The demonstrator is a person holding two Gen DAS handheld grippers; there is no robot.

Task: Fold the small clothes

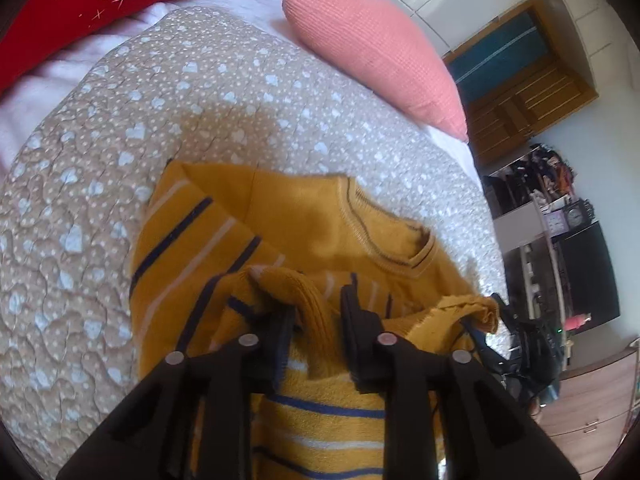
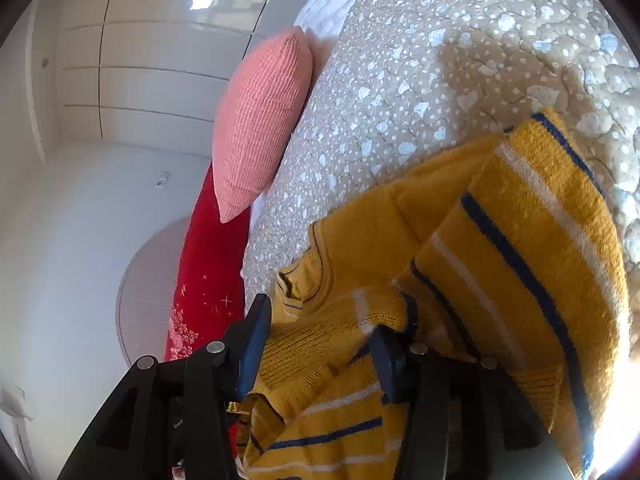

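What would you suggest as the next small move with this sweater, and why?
Probably carry both held edges forward and lay them flat over the collar. The left gripper and right gripper each have yellow sweater fabric bunched between their jaws, raised above the quilt.

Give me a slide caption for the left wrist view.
Left claw grips a fold of the yellow striped sweater on a heart-print quilt, pink pillow behind.

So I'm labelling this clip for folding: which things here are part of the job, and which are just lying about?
Part of the job:
- yellow striped sweater
- left gripper, sweater fabric bunched between its fingers
- right gripper, likewise
- heart-print quilt, the folding surface

Just lying about:
- pink pillow
- red cushion
- wooden cabinet
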